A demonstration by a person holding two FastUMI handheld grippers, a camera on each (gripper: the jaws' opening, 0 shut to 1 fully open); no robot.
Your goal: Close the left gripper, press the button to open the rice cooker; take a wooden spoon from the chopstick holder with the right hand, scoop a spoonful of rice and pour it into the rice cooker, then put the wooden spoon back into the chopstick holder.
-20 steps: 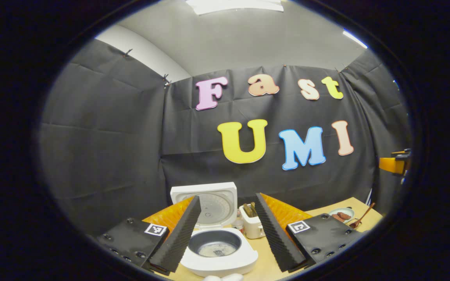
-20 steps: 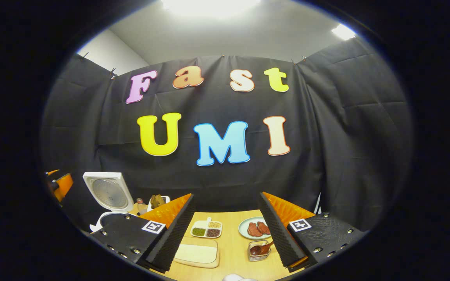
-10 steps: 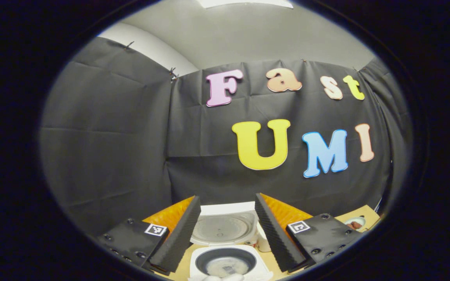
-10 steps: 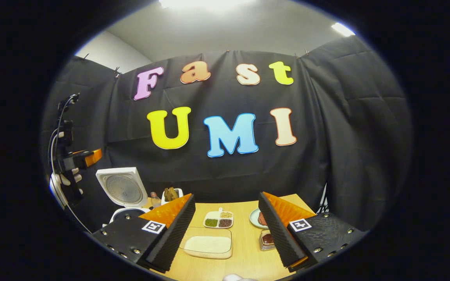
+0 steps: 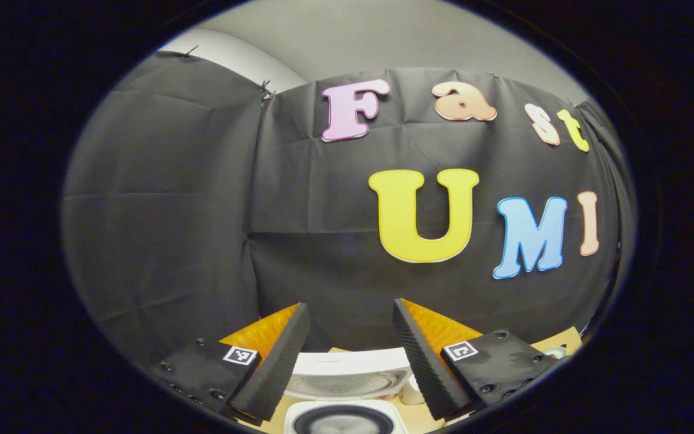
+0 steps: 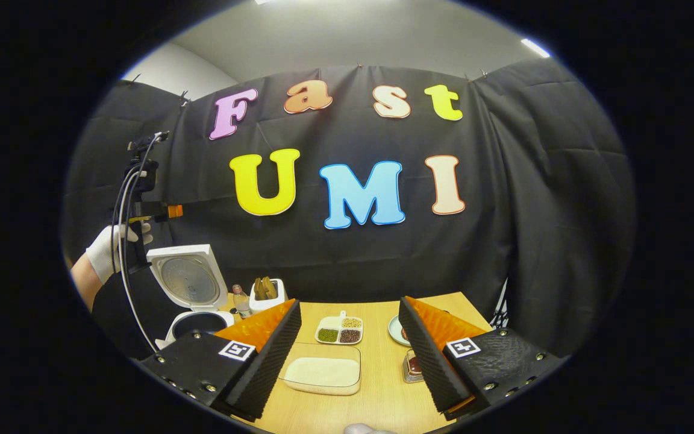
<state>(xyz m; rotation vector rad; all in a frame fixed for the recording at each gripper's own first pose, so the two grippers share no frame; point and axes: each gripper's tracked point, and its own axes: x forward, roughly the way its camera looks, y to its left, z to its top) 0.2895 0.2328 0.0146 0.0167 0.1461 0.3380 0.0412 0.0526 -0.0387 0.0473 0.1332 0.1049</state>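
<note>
Two tools are wide open and hold nothing. The left tool (image 5: pixel 347 355) hangs above the rice cooker (image 5: pixel 347 386), whose lid stands up. The right tool (image 6: pixel 350 355) is over the worktop (image 6: pixel 377 398), above the rice tray (image 6: pixel 323 372). The chopstick holder (image 6: pixel 265 295) sits near the worktop's back edge.

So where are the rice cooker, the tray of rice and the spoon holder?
Rice cooker (image 6: pixel 188 282): right gripper view, inside of raised lid.
Rice tray (image 6: pixel 323 372): right gripper view, the rice.
Spoon holder (image 6: pixel 267 299): right gripper view, front wall.
</note>
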